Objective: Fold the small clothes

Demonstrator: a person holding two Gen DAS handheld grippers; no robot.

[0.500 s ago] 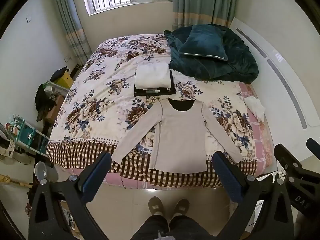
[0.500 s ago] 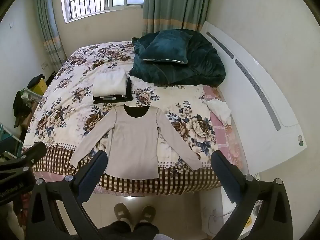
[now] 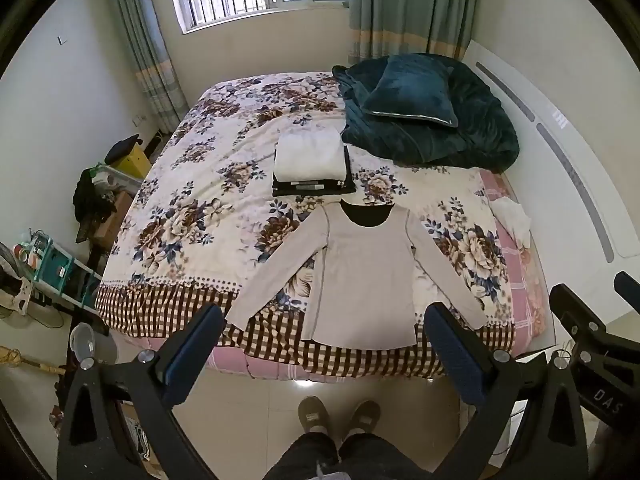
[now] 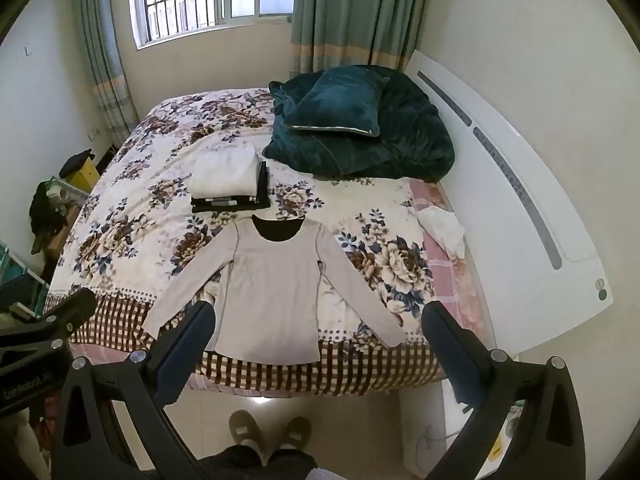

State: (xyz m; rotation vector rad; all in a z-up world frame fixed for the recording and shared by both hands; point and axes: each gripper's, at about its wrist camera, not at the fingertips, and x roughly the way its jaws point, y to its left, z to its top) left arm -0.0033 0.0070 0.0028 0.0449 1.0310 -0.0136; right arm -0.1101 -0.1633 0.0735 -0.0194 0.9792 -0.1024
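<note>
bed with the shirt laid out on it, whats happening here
A person stands at the foot of the bed with a gripper in each hand. The left gripper and right gripper are both wide open, holding nothing and touching no cloth. A beige long-sleeved shirt lies flat with its sleeves spread, not yet folded. Behind it sits a stack of folded clothes.
</note>
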